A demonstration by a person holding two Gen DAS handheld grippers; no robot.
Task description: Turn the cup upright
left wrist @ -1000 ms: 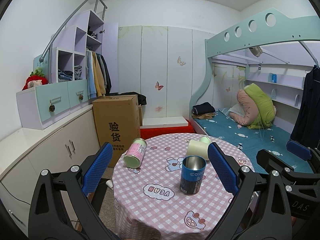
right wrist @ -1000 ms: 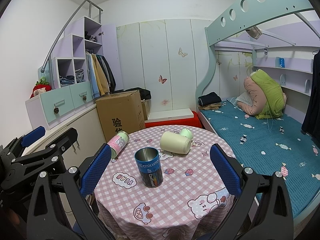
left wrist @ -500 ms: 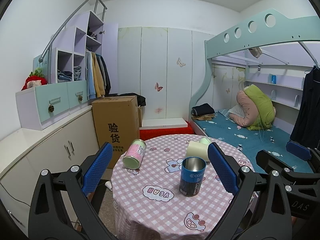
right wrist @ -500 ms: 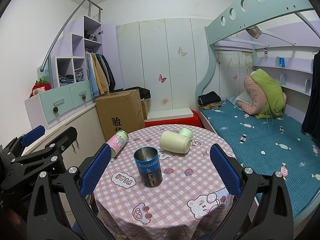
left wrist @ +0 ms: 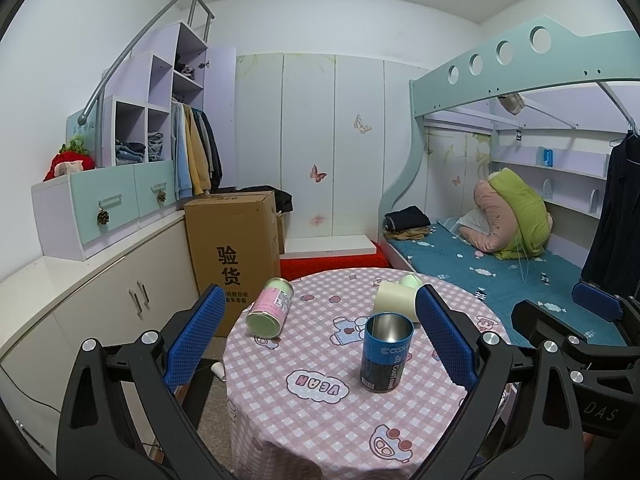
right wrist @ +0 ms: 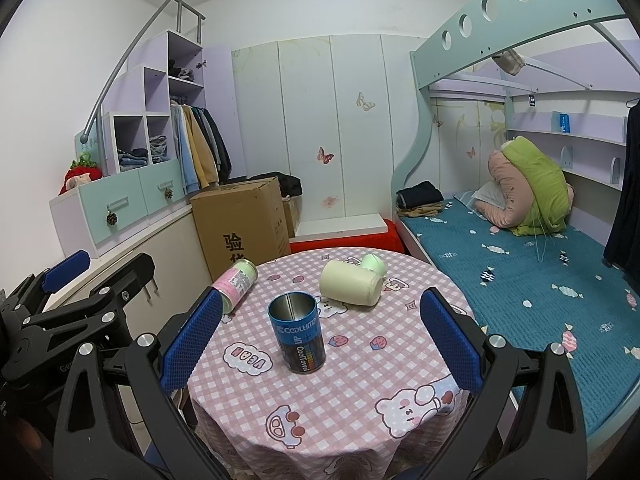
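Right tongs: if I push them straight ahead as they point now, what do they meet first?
Probably the upright blue can, standing between the open right tongs on the table. The cream cup lies on its side farther back. Depth is uncertain.

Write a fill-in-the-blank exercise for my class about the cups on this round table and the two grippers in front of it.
1. The blue cup stands ____ with its open mouth facing up.
2. The pink cup lies on its ____ near the table's left edge.
3. The cream cup lies on the checked tablecloth, farther from the camera than the ____ cup.
4. The left gripper and right gripper both have their jaws ____, holding nothing.

Missing words: upright; side; blue; open
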